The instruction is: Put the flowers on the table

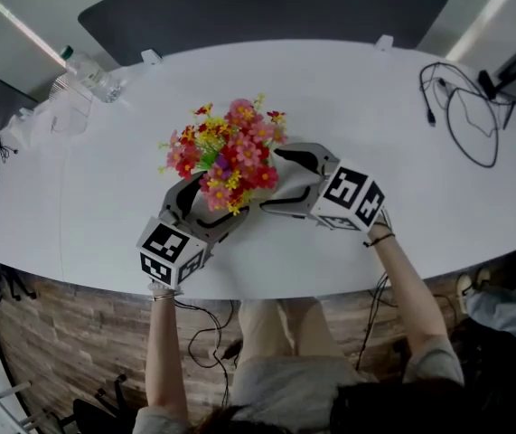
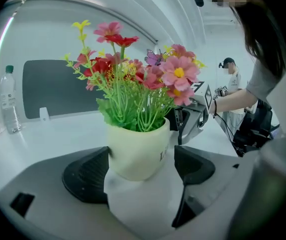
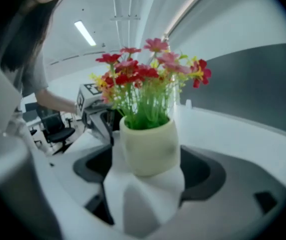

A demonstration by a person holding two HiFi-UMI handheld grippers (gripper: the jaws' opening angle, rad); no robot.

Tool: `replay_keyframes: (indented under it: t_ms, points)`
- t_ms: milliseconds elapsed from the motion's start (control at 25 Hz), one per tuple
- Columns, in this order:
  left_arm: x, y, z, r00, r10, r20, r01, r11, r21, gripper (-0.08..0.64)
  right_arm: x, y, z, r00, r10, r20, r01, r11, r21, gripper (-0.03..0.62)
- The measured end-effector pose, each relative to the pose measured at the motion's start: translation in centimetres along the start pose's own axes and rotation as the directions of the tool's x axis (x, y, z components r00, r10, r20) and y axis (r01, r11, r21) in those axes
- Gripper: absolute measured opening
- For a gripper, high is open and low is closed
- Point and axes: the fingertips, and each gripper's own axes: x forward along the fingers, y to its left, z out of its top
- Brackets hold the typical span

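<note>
head view: flowers [image 1: 230,156] sit over the near middle of the white worktop [image 1: 375,107]. the blooms hide their pot and the jaw tips of both tools. left gripper [image 1: 211,204] comes in from the near left and right gripper [image 1: 280,184] from the right, both angled in toward the bunch. both hands are hidden behind the marker cubes. left forearm [image 1: 163,351] runs straight up from the worktop's near edge and right forearm [image 1: 407,278] slants in from the right. a water bottle [image 1: 90,75] lies far left and cables [image 1: 465,107] far right, both well apart from the flowers. left gripper view: cream pot [image 2: 137,154] stands upright between the wide-set jaws of the left gripper [image 2: 141,171]. the left pad touches the pot wall and a thin gap shows at the right pad. the lettering on the pot is cut off by the jaw. the right gripper [image 2: 193,119] shows just behind the pot. right gripper view: blurred. the pot [image 3: 150,146] stands between the spread jaws of the right gripper [image 3: 148,169], with a sliver of worktop at the left pad. the right pad is very close; cannot tell whether it touches. the left gripper [image 3: 97,114] is partly hidden behind the stems.
</note>
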Motion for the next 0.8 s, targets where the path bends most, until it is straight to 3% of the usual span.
replay_keyframes:
  t_ms: [320,440,800]
  points:
    - [-0.7,-0.6,-0.5,0.999,0.046,-0.018,-0.047,0.998,-0.036,0.375,-1.4,0.4,0.0,0.999,-0.031,0.009,0.030,0.999,0.039,0.424]
    - [-1.0,-0.8,-0.7,0.998,0.058,-0.027,-0.059,0.997,-0.041,0.357,-1.6,0.8,0.3,0.999,-0.037,0.009,0.037,0.999,0.023,0.323]
    - [-2.2,-2.6,-0.7,0.996,0.090,-0.023,-0.091,0.994,-0.061,0.271,-2.5,2.2,0.7,0.999,-0.050,0.007,0.050,0.998,0.029,0.233]
